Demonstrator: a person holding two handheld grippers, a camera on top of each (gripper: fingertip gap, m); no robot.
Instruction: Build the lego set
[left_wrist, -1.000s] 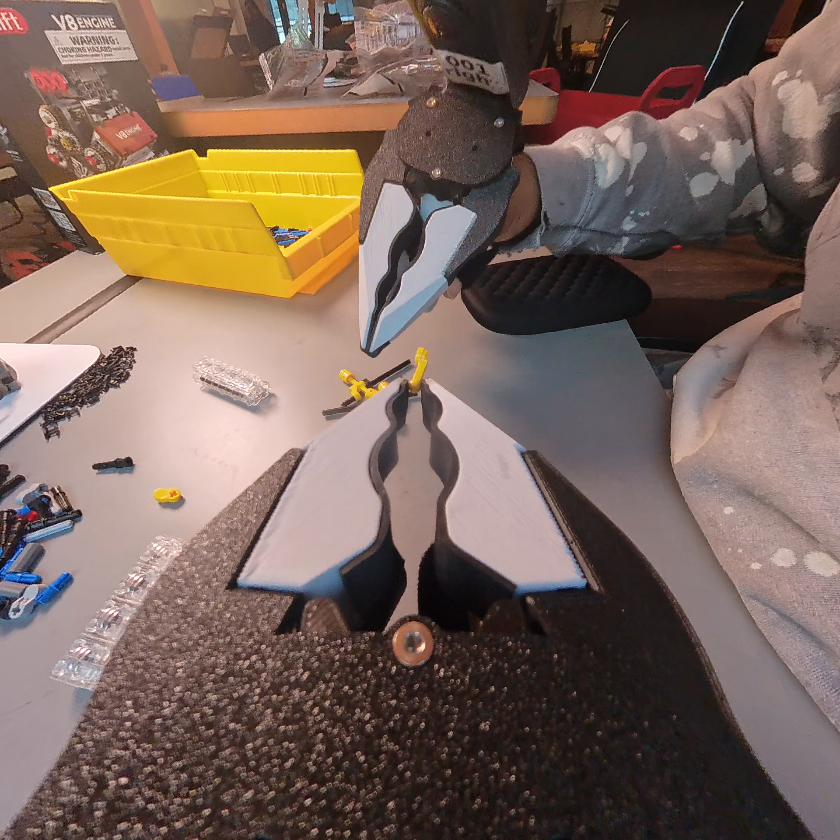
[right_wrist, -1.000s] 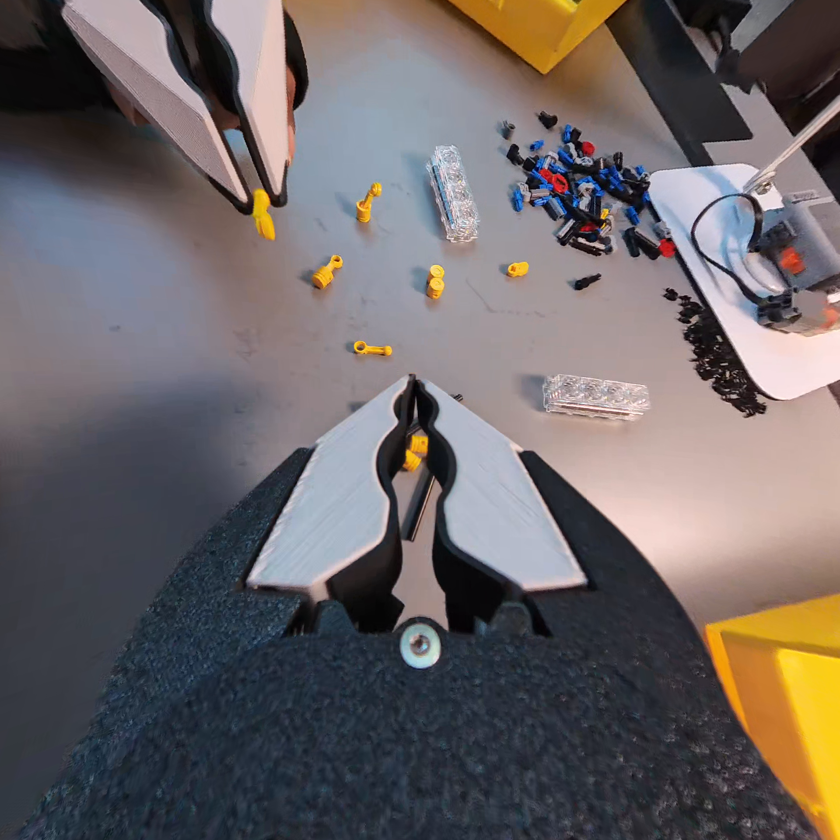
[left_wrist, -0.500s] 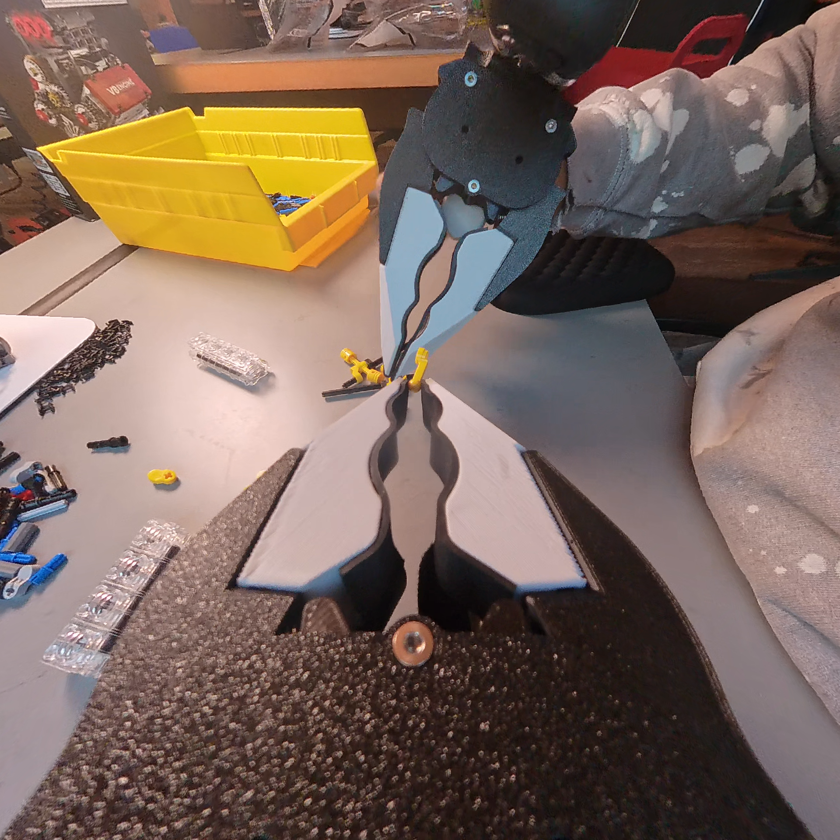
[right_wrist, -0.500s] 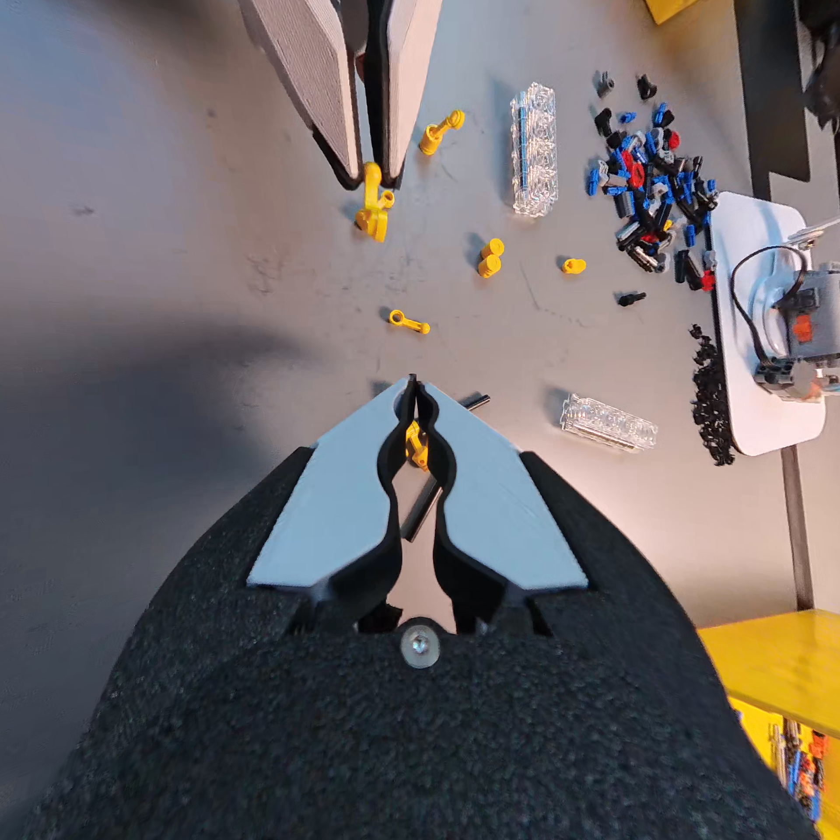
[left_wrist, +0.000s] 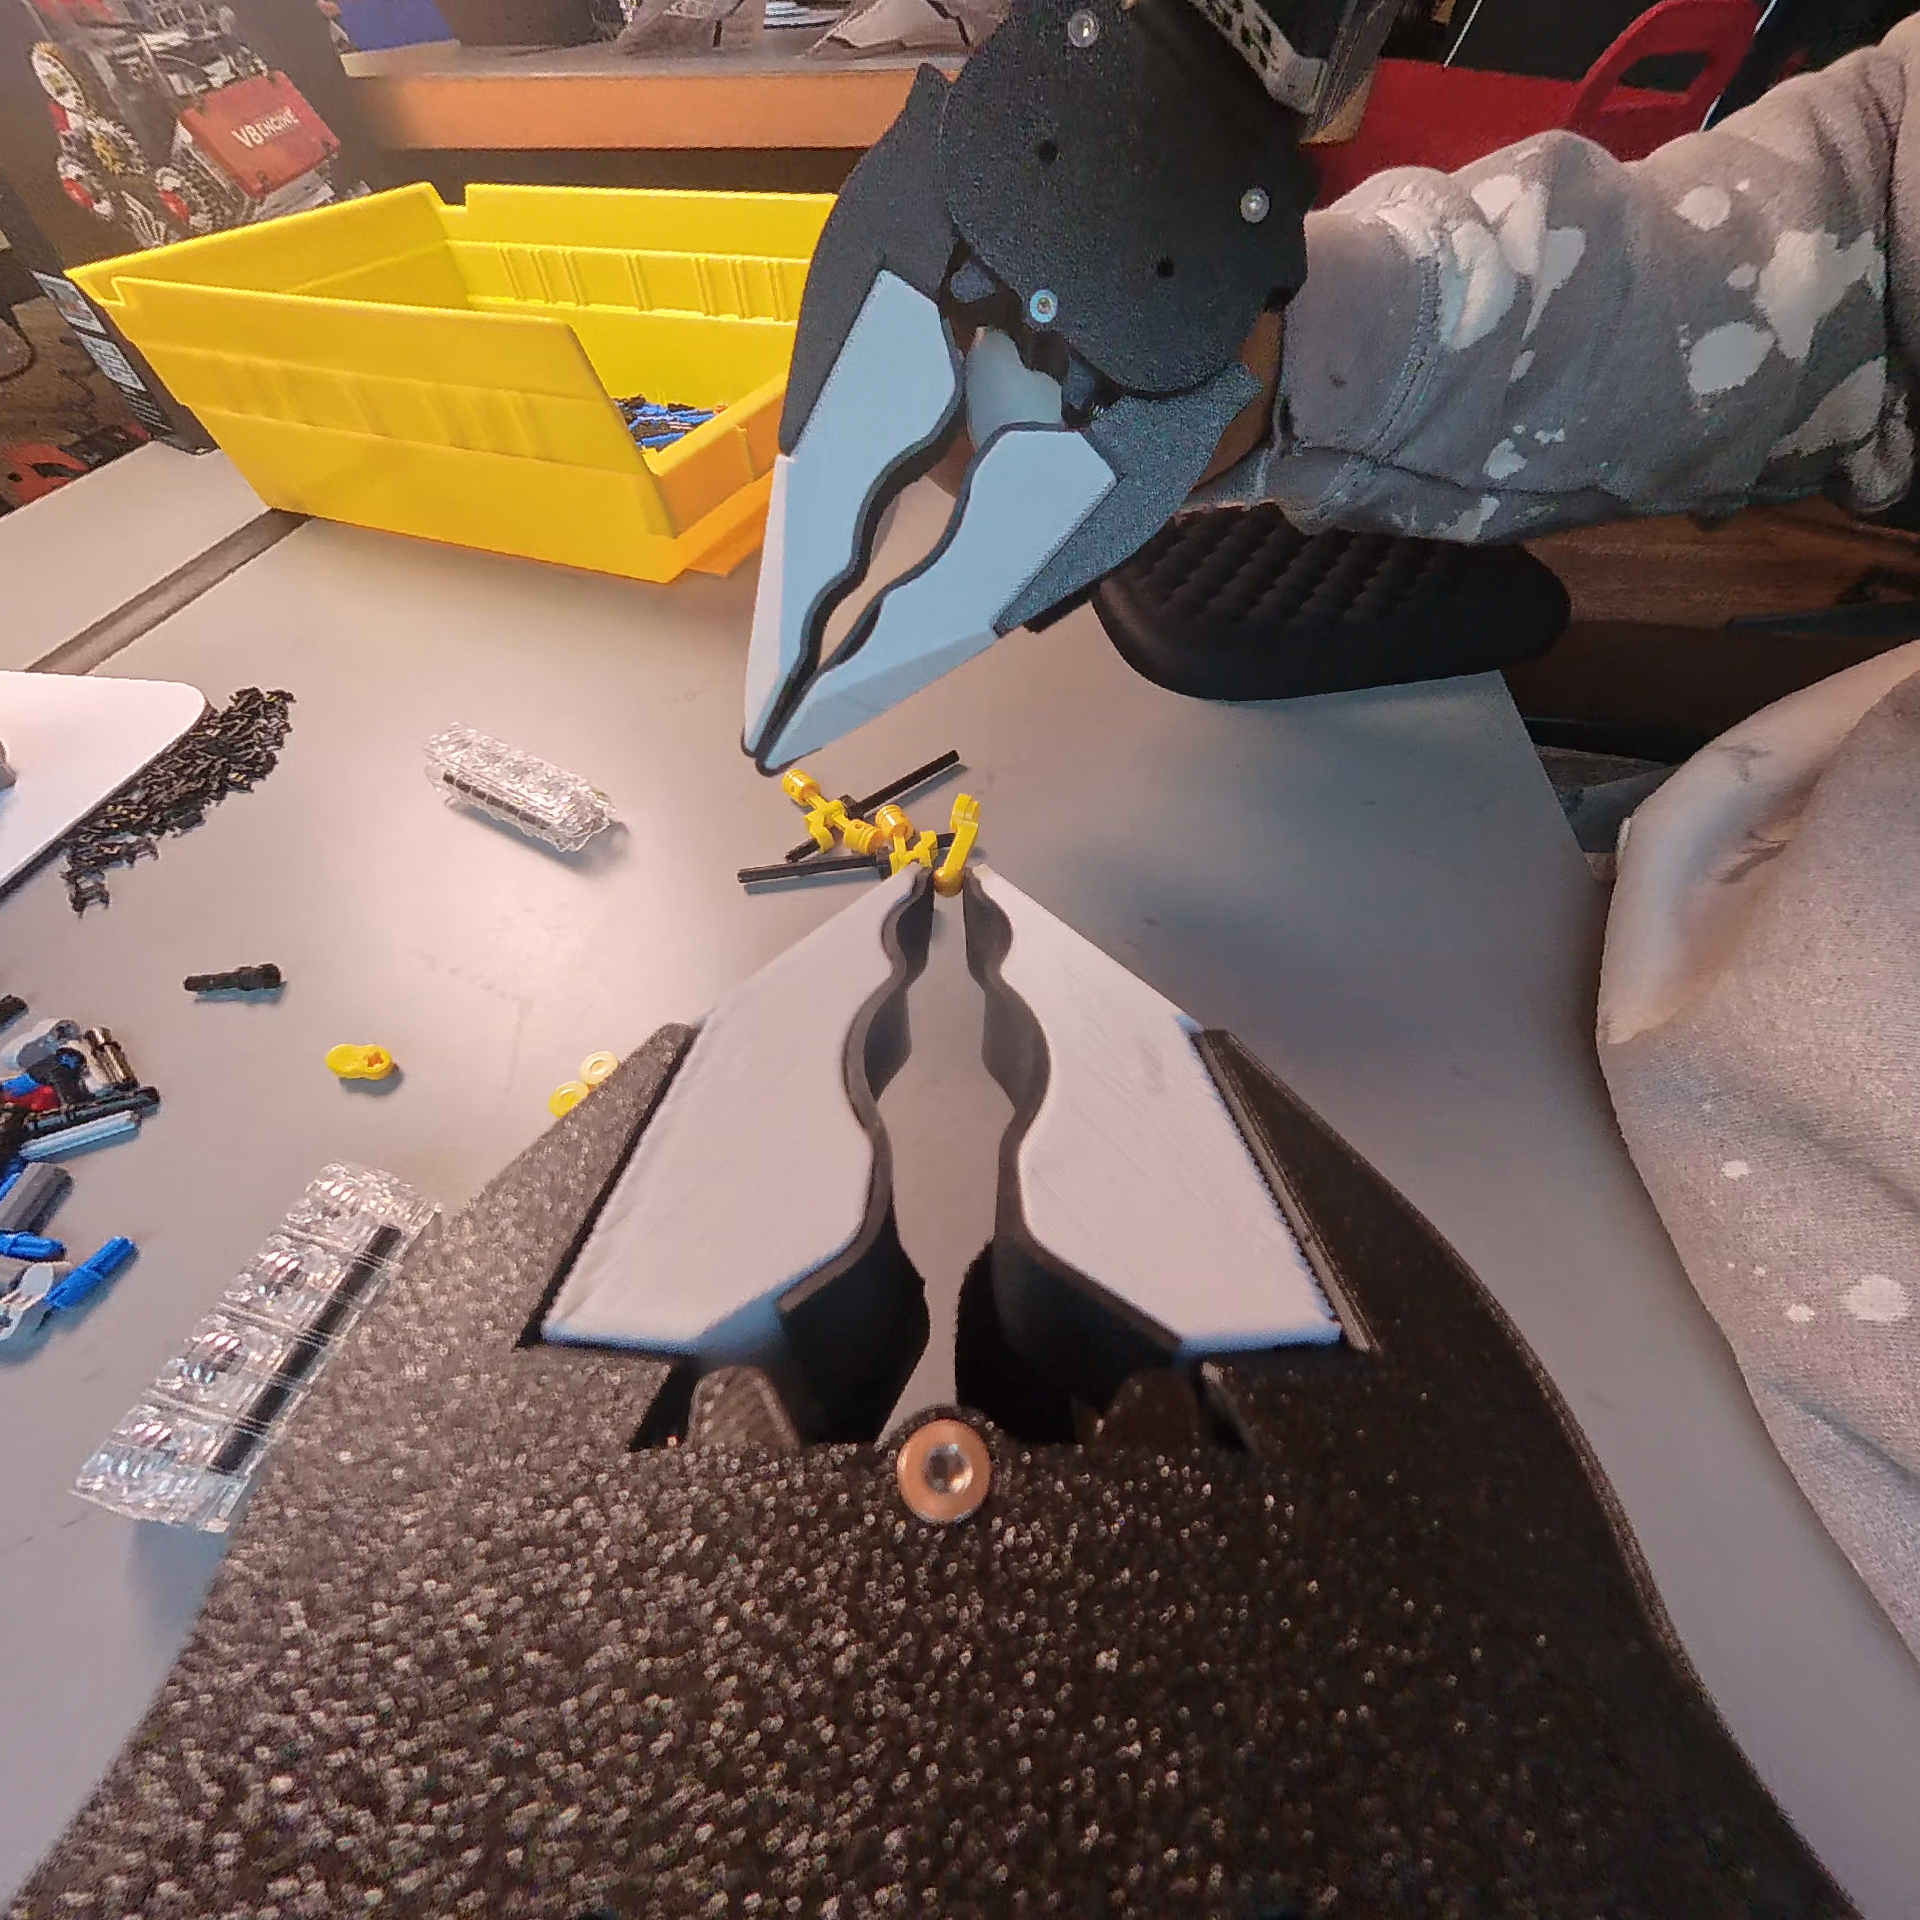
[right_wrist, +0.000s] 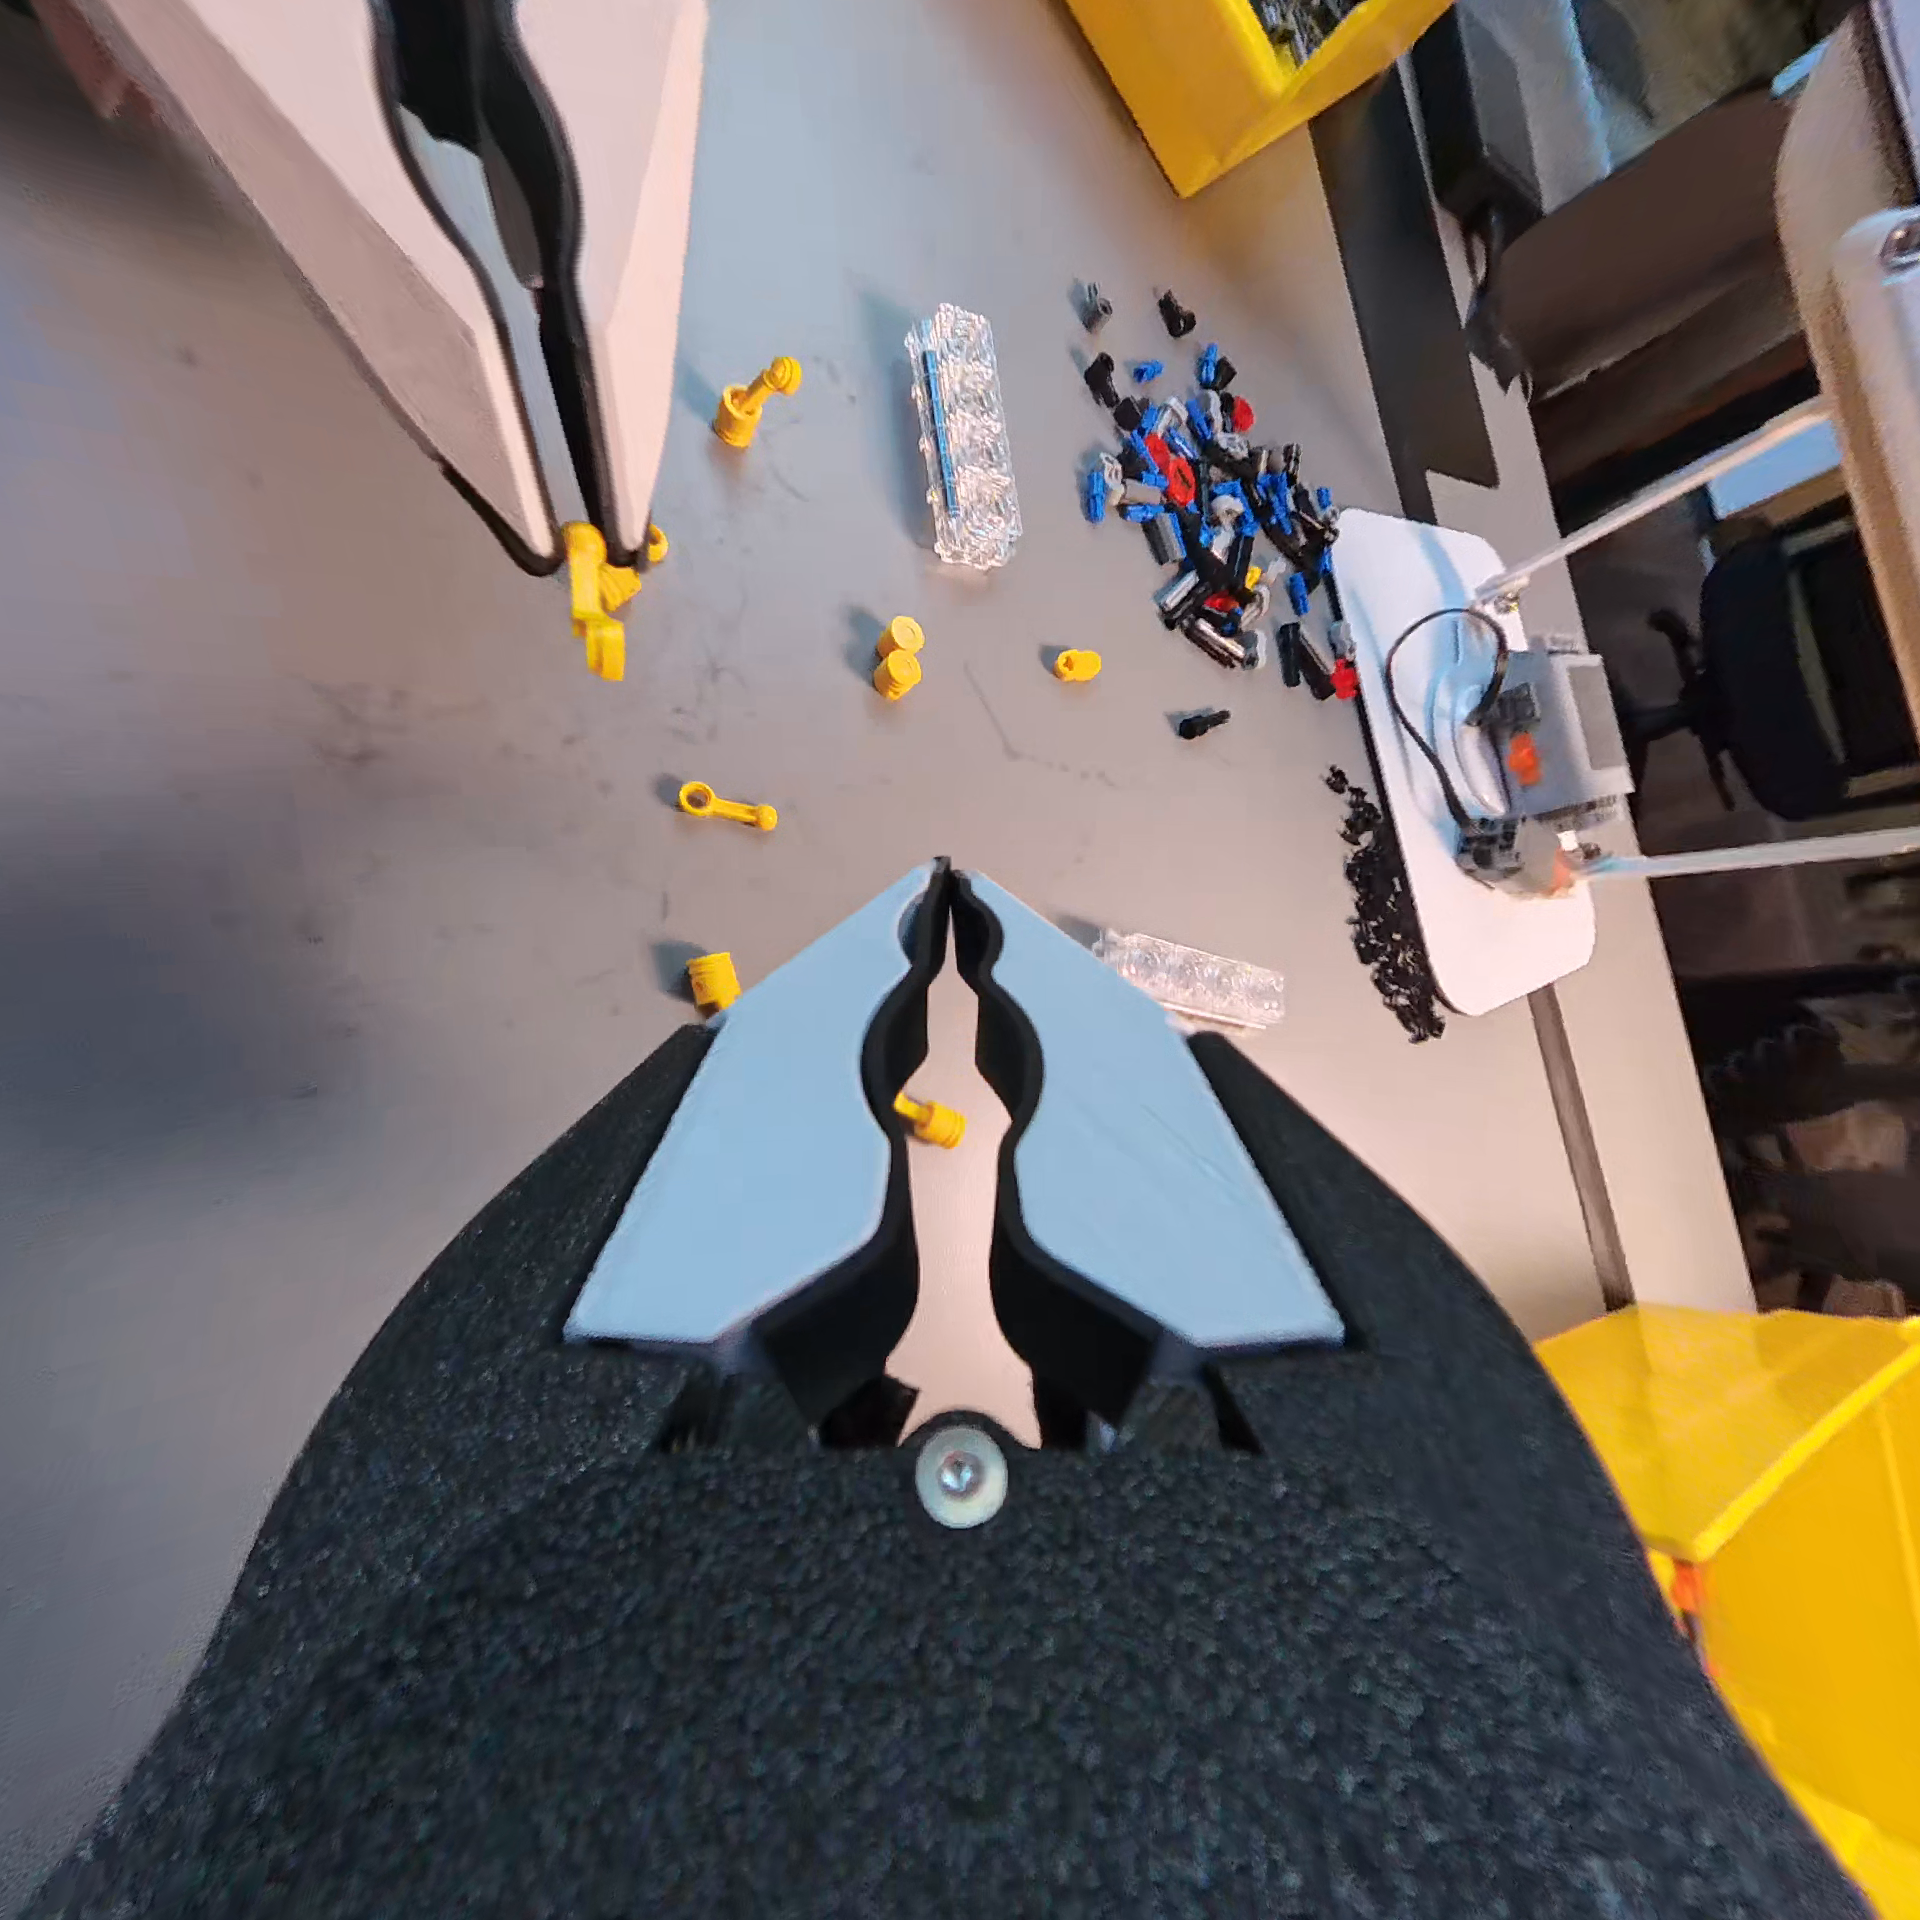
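Note:
My left gripper (left_wrist: 943, 883) is shut on a small yellow connecting rod (left_wrist: 962, 837) that sticks out past its tips, just above the grey table (left_wrist: 1299, 935). It also shows at the top left of the right wrist view (right_wrist: 597, 545), with the rod (right_wrist: 594, 613) hanging from it. Just ahead of the rod lies a small assembly of yellow parts on black axles (left_wrist: 857, 826). My right gripper (right_wrist: 943, 868) is shut with nothing seen in it. In the left wrist view it (left_wrist: 774, 753) points down, tips just above the assembly's left end. A yellow piston (right_wrist: 932, 1122) lies under it.
Loose yellow parts (right_wrist: 899, 657) and a yellow rod (right_wrist: 727, 808) lie on the table. Two clear bricks (left_wrist: 520, 790) (left_wrist: 249, 1351), a pile of blue, black and red parts (right_wrist: 1205, 499), black pins (left_wrist: 166, 790), a white plate with a grey motor (right_wrist: 1527, 748), yellow bins (left_wrist: 416, 395) (right_wrist: 1766, 1455) and a person's sleeve (left_wrist: 1558, 343) surround the area. My left tips are about 15 cm from the yellow piston (right_wrist: 932, 1122), my right tips only 7 cm. It is also in sight in the left wrist view (left_wrist: 807, 782).
My right gripper dropped onto the axle assembly, then lifted and tilted away from it. My left gripper moved the yellow rod closer to the assembly.

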